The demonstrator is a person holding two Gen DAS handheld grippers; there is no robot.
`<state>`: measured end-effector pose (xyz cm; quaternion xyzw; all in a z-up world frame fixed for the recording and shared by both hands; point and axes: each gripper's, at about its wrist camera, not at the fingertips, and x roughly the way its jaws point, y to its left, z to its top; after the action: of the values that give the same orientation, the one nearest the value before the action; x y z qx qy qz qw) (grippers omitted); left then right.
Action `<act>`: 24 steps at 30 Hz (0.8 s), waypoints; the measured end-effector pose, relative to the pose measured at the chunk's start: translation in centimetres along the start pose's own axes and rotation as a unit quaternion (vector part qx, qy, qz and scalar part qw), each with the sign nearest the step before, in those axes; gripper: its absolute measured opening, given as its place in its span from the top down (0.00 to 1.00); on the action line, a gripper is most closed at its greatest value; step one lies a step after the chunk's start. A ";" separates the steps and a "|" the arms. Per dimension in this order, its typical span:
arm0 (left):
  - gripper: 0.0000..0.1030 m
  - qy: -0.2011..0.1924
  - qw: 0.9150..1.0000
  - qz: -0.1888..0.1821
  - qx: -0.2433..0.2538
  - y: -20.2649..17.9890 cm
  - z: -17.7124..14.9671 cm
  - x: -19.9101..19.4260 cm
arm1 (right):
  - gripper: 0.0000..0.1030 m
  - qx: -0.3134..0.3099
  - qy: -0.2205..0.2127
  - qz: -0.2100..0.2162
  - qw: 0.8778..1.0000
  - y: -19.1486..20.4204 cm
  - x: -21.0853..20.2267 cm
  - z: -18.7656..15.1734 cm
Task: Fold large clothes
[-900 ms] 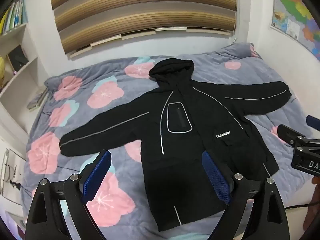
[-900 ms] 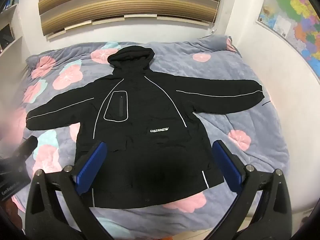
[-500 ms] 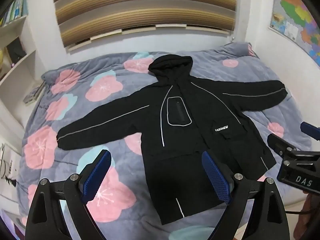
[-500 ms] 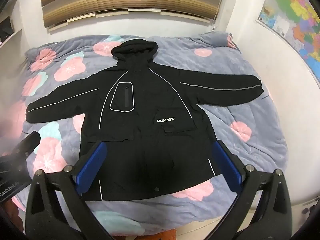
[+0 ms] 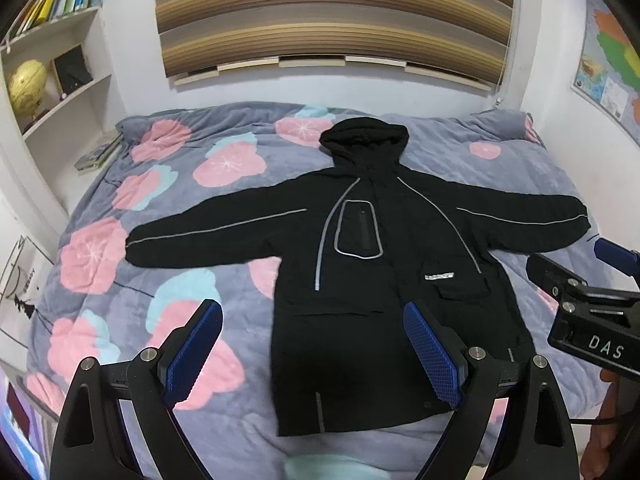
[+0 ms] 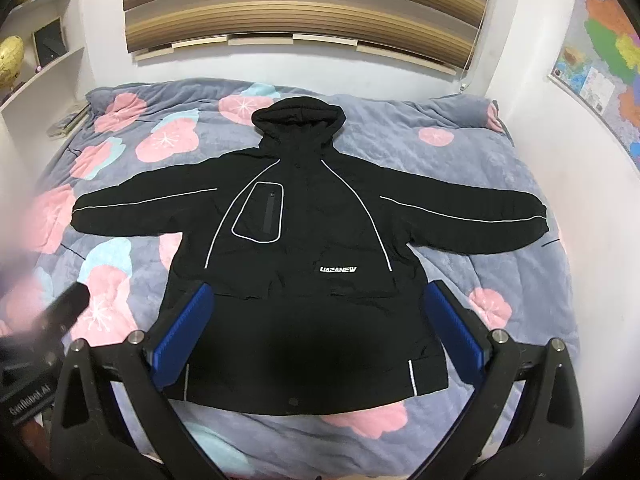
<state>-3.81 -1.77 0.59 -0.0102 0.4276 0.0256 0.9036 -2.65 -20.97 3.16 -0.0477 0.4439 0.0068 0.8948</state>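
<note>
Left to right, the left gripper [image 5: 312, 354] hangs with its jaws spread wide and nothing between them, above the near left of the bed [image 5: 168, 304]. Centrally, the black hooded jacket [image 6: 304, 264] lies flat on the flowered blanket, sleeves outstretched, hood far. Rightward, the right gripper [image 6: 316, 334] gapes equally wide and empty over the jacket's near hem.

Even, cool indoor light; no hard shadows on the bedspread [image 5: 160, 280]. Source not visible. Strong fisheye bending in both views: walls and blinds [image 5: 332, 20] curve, corners go black. Black jacket [image 6: 304, 240] swallows detail, folds barely readable; its reflective piping shines bright white in the right wrist view, duller grey in the left. Left edge of the right wrist view smeared, hazy; other gripper [image 6: 40, 340] there out of focus.
</note>
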 end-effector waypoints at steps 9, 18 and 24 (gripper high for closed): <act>0.10 0.013 1.000 -0.010 0.003 -5.7 -1.2 0.9 | 0.00 -0.005 0.010 -0.004 1.000 -4.6 0.3 -1.1; 0.10 0.023 0.999 -0.014 0.017 -10.7 -2.3 1.3 | 0.00 0.000 0.017 0.004 1.000 -8.6 1.1 -1.9; 0.10 0.032 0.999 -0.013 0.016 -12.5 -2.4 2.0 | 0.00 -0.002 0.020 0.008 1.000 -9.9 1.8 -1.9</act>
<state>-3.66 -14.24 -2.51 -0.0018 0.4565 0.0071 0.8897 -2.58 -31.08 1.36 -0.0461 0.4624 0.0140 0.8854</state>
